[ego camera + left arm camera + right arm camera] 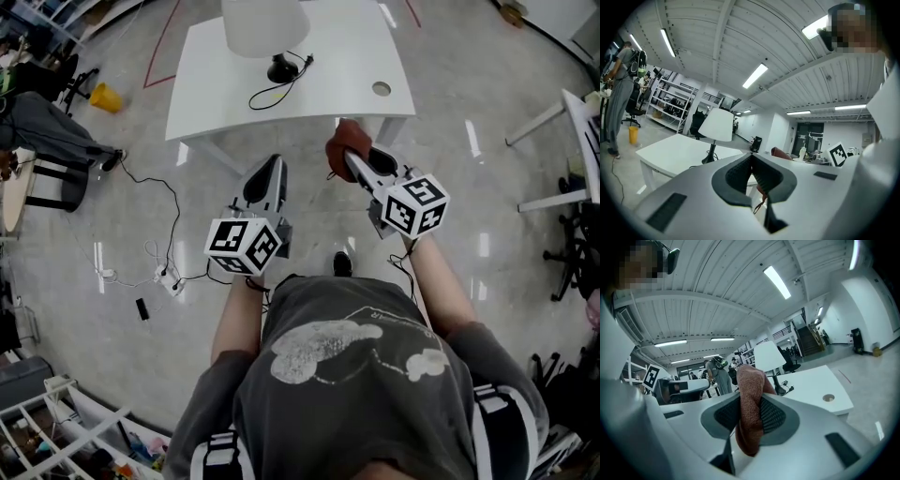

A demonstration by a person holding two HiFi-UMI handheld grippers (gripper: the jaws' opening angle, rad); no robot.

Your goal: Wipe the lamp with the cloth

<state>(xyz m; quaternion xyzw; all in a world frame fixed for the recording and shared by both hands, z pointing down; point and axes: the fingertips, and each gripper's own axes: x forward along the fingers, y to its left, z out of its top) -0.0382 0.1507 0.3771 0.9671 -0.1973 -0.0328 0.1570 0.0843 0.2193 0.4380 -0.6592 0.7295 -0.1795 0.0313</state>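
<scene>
A lamp with a white shade (264, 25) and black base (281, 68) stands on the white table (347, 75) ahead; it also shows as the lamp (717, 125) in the left gripper view and the lamp (769, 357) in the right gripper view. My right gripper (349, 161) is shut on a rust-brown cloth (346, 141), held short of the table's near edge; the cloth (751, 404) stands up between the jaws. My left gripper (265, 178) hovers beside it over the floor, jaws closed together with nothing in them, as seen at the left gripper (752, 166).
A black cord (272, 92) trails from the lamp base across the table, which has a round cable hole (381, 89). Cables and a power strip (169, 279) lie on the floor at left. A yellow object (105, 97) and chairs stand further left; another white table (577, 141) at right.
</scene>
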